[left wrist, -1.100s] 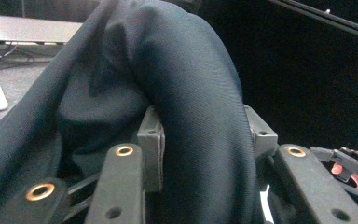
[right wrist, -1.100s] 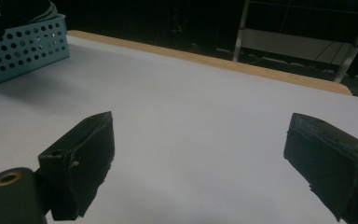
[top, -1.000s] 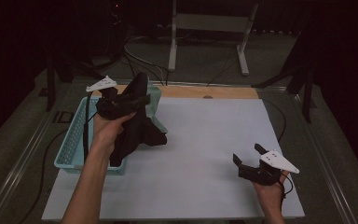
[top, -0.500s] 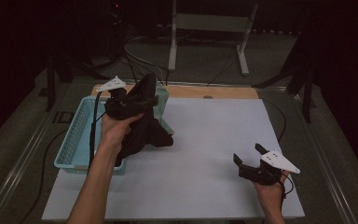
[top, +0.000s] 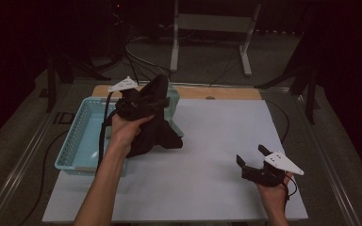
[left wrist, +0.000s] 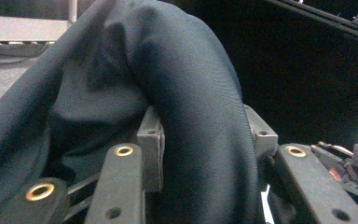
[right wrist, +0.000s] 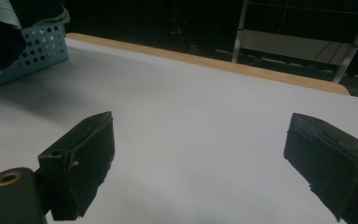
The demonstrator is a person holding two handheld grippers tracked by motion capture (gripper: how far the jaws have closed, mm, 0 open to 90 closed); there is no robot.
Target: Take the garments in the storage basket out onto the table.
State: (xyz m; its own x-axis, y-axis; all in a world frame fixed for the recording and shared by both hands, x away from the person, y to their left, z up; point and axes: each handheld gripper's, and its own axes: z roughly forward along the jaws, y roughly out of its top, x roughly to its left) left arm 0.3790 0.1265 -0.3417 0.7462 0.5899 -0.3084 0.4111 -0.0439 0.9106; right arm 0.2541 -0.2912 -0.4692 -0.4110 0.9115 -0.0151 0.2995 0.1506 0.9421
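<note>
A black garment (top: 154,127) hangs from my left gripper (top: 158,98), lifted above the right edge of the teal basket (top: 78,141), its lower folds trailing onto the white table sheet. In the left gripper view the dark cloth (left wrist: 191,107) is pinched between the jaws and drapes over them. My right gripper (top: 253,159) rests low near the front right of the sheet, open, with nothing between its fingers (right wrist: 81,158); the bare white sheet lies ahead of it.
The perforated teal basket (right wrist: 32,51) stands at the table's left side. A wooden strip (top: 217,92) borders the far edge of the white sheet (top: 217,141). Beyond the table are cables and a metal stand (top: 209,28) on a dark floor.
My left gripper has carried the black garment to the right, from over the basket towards the sheet. The right gripper has stayed where it was.
</note>
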